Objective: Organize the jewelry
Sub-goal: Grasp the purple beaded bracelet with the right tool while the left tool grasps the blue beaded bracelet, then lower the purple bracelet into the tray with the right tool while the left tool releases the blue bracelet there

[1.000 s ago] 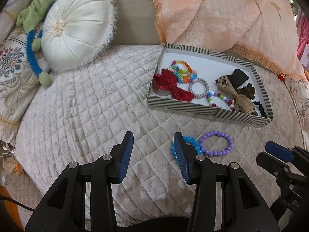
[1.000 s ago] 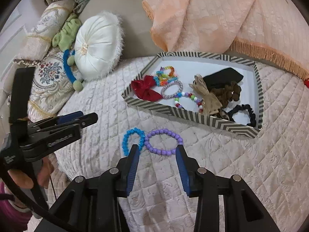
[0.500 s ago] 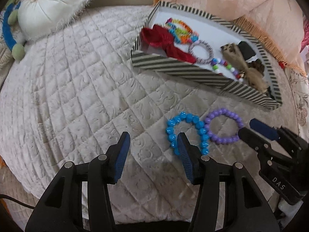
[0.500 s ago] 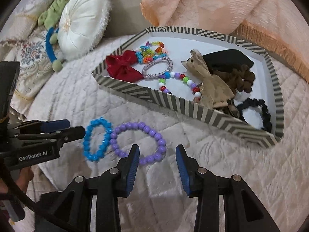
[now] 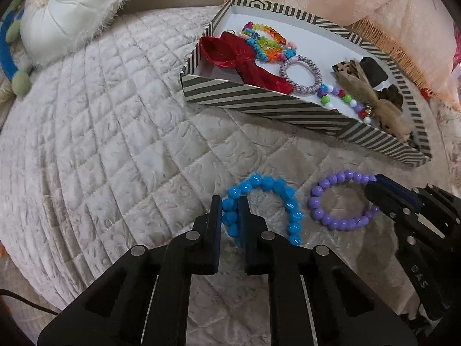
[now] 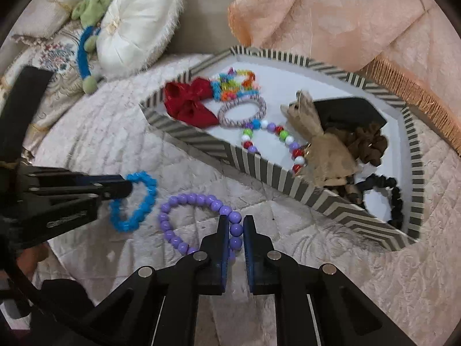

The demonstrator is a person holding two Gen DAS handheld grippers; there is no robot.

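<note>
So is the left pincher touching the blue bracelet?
Touching. In the left wrist view, the left gripper has both fingers pressed against the beads of the blue bracelet, with no gap showing on either side.

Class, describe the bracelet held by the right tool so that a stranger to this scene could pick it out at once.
Start at the striped tray of hair accessories on the quilted bedspread. Just in front of its near wall, two bead bracelets lie on the quilt. The one gripped by the right tool is the purple bracelet, made of smooth round beads, whereas the blue bracelet beside it has faceted beads.
</note>
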